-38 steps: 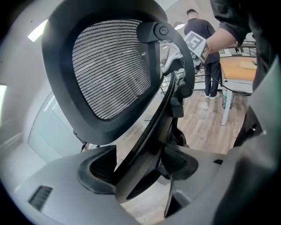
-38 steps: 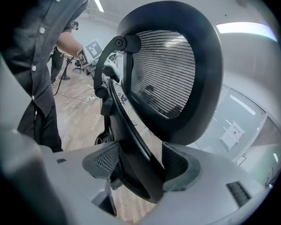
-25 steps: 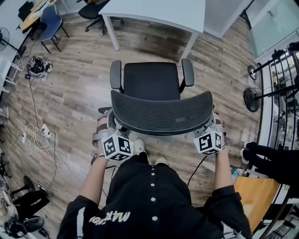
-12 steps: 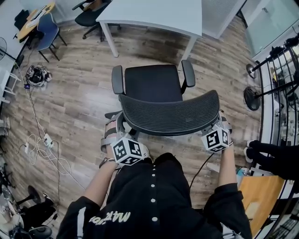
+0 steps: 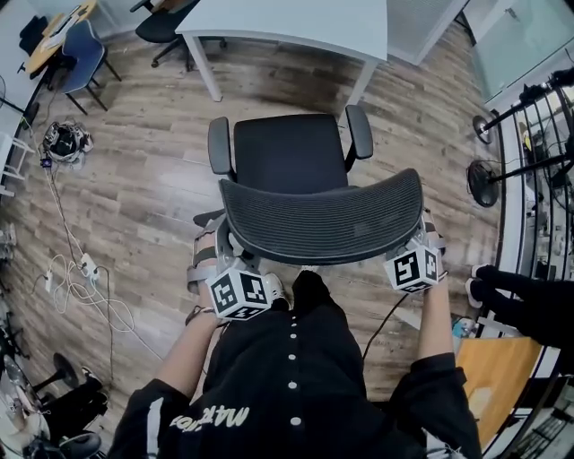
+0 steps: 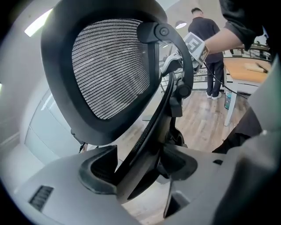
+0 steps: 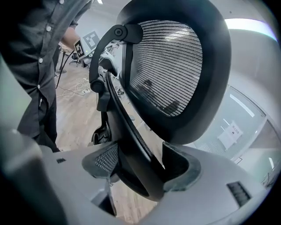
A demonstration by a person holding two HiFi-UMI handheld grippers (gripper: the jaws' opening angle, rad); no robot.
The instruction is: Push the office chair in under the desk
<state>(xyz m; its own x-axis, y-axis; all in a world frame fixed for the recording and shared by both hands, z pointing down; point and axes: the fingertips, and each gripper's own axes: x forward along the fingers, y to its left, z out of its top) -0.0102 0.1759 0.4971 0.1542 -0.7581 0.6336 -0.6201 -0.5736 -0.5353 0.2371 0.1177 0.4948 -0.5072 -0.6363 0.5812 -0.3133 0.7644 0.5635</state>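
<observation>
Head view: office chair (image 5: 291,154) faces table (image 5: 296,22), well apart.
Left tongs (image 6: 139,169): clamping backrest frame (image 6: 151,132).
Right tongs (image 7: 139,169): likewise; push evenly.

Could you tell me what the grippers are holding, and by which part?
The office chair, by the rim of its mesh backrest: left gripper on the left edge, right gripper on the right edge.

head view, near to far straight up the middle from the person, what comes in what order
black shirt → mesh backrest → black seat → white desk
</observation>
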